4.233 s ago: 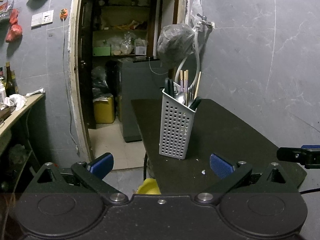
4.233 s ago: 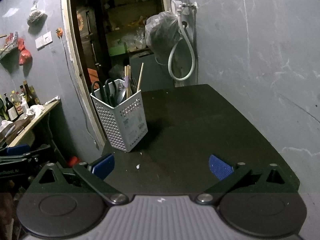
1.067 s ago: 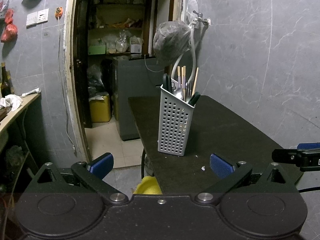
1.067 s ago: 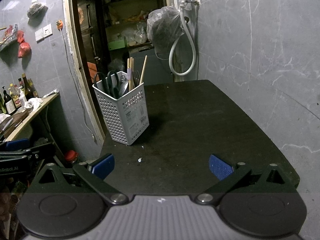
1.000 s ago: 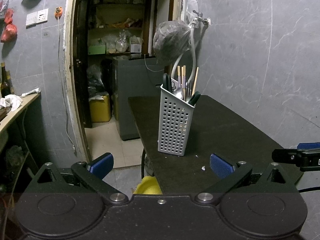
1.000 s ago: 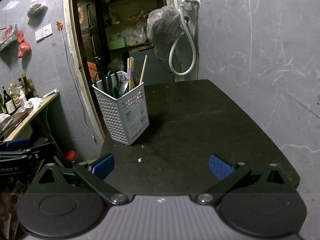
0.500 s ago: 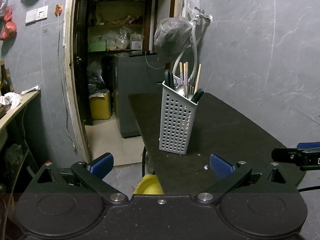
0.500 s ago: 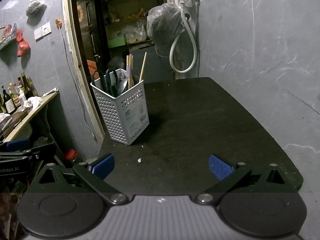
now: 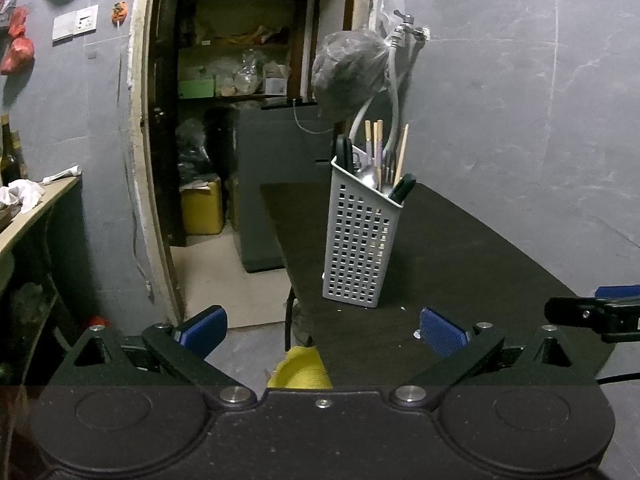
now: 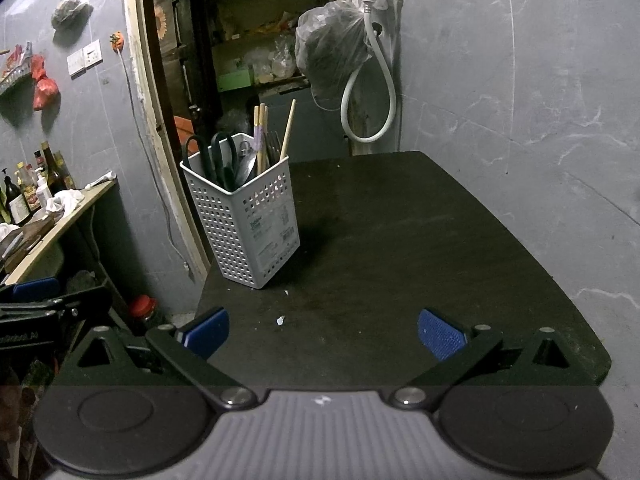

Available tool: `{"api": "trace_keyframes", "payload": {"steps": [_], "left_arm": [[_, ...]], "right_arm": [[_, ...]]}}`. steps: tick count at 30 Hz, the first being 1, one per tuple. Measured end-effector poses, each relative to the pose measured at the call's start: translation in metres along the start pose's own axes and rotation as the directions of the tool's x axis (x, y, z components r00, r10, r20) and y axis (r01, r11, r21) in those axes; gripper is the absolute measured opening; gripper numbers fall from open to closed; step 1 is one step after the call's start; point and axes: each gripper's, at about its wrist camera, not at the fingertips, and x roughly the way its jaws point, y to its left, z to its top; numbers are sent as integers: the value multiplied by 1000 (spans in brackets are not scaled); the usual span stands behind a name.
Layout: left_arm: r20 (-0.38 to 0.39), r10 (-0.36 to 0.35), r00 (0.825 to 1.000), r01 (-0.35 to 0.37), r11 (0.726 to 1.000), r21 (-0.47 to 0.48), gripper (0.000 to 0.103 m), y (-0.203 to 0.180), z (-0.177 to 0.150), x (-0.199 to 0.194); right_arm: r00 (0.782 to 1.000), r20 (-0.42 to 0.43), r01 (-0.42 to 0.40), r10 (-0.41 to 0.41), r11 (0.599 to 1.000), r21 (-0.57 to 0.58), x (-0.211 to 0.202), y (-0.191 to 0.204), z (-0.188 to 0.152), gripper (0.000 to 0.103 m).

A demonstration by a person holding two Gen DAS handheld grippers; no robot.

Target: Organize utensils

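Right wrist view takes in the whole black table (image 10: 400, 240), and the right gripper (image 10: 322, 334) hangs over its near edge, jaws spread wide with nothing between the blue pads (image 10: 440, 338). Ahead and to the left, well apart from the pads, the grey perforated basket (image 10: 244, 220) stands upright near the table's left edge. It's packed: dark-handled scissors (image 10: 212, 156) on the left, a metal spoon (image 10: 246, 164) in the middle, wooden chopsticks (image 10: 262, 136) poking highest. A white crumb (image 10: 281, 320) lies on the table between basket and gripper.

Over to the left wrist view: the left gripper (image 9: 322, 330) is also spread and empty, hanging off the table's corner, with the basket (image 9: 360, 240) straight ahead and slightly right. Only here do we see a yellow cloth (image 9: 300, 368) below the table edge and a yellow can (image 9: 200, 208) through the doorway. Only the right view shows the label on the basket's side.
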Motion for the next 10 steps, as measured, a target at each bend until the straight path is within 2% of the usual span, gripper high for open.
{"api": "trace_keyframes", "payload": {"steps": [10], "left_arm": [[-11, -15, 1000, 15, 1000, 6, 102, 0, 2, 5]], "right_arm": [[1000, -7, 11, -11, 1000, 5, 3, 1, 1, 103]]}}
